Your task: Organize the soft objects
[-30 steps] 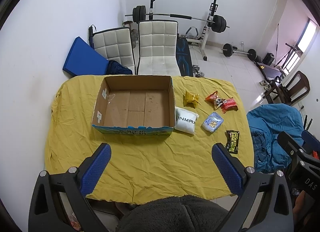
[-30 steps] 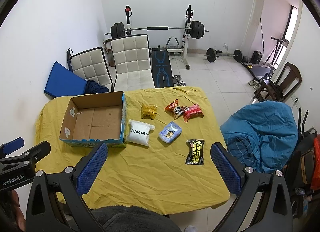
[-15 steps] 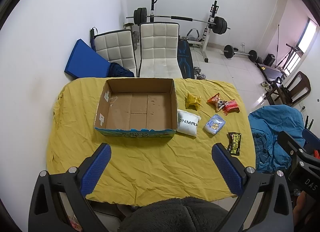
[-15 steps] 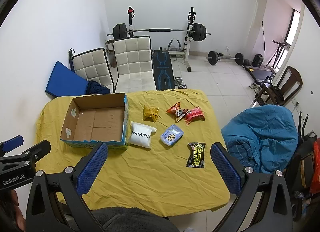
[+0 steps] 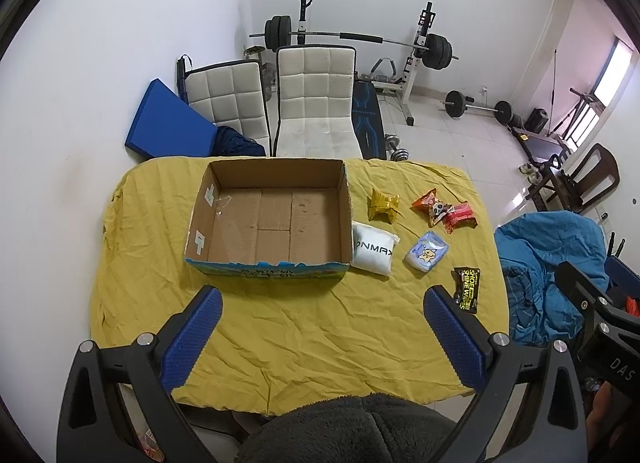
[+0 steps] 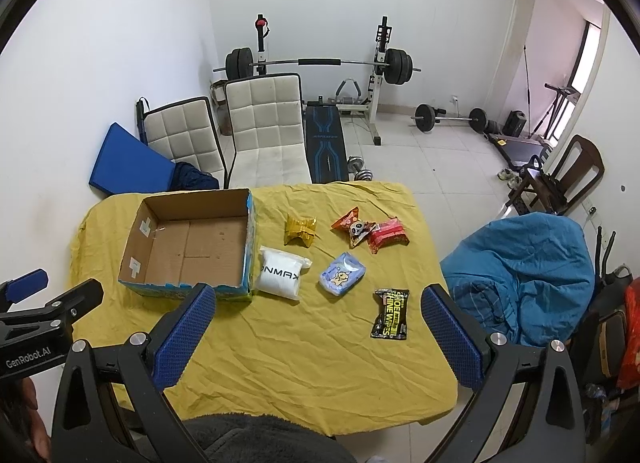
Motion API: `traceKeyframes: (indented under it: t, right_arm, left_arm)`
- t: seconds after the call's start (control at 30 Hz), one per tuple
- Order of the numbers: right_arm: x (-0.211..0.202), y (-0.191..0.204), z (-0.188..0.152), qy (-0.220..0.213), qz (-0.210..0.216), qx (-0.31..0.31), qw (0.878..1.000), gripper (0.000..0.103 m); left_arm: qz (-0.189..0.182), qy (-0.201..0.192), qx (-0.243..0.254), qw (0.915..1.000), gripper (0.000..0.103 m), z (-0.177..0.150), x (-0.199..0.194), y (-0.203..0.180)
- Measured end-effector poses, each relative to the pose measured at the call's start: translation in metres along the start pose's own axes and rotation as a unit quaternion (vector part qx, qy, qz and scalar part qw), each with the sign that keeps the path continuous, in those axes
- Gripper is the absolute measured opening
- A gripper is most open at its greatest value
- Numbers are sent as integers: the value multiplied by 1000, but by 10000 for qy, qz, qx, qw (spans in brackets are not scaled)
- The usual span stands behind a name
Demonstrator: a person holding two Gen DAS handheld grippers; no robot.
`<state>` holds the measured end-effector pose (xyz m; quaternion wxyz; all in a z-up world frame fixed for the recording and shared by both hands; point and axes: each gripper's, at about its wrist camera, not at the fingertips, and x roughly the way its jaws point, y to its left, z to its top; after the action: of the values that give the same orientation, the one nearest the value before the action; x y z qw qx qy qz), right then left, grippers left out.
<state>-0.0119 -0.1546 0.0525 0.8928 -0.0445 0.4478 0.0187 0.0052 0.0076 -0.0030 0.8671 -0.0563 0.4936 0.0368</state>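
1. While both are hovering above the near edge of the yellow cloth (image 5: 312,343), left gripper (image 5: 322,337) and right gripper (image 6: 320,337) are gaping wide, gripping nothing.
2. Cardboard box (image 5: 272,219) is sitting far-left, nothing inside.
3. White pouch (image 5: 374,249) is touching the box's right wall; gold packet (image 5: 383,204), orange and red snack bags (image 5: 444,211), blue pack (image 5: 426,251) and black wipes (image 5: 467,290) are lying to the right.

We hold our left gripper (image 5: 322,327) up in the air, its two blue-padded fingers (image 5: 192,337) spread wide with nothing between them. Our right gripper (image 6: 318,327) sits level beside it, fingers (image 6: 450,337) equally wide apart and empty.
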Motion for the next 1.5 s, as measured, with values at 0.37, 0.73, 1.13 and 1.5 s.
traceKeyframes:
  t: [0.37, 0.73, 1.13, 1.5]
  right_arm:
    - [3, -2, 4, 23, 35, 27, 10000, 103]
    - [17, -4, 7, 137, 75, 46, 9999, 103]
    - [61, -30, 6, 490, 56, 327, 9982, 103]
    - [226, -131, -17, 1873, -379, 1135, 9750, 103]
  left_arm:
    - [-10, 5, 7, 10000, 103, 0, 2, 0]
    - [14, 178, 23, 9998, 103, 8, 19, 1]
    - [-26, 408, 137, 9991, 103, 22, 48, -16]
    - [158, 918, 705, 9932, 103, 46, 178, -78]
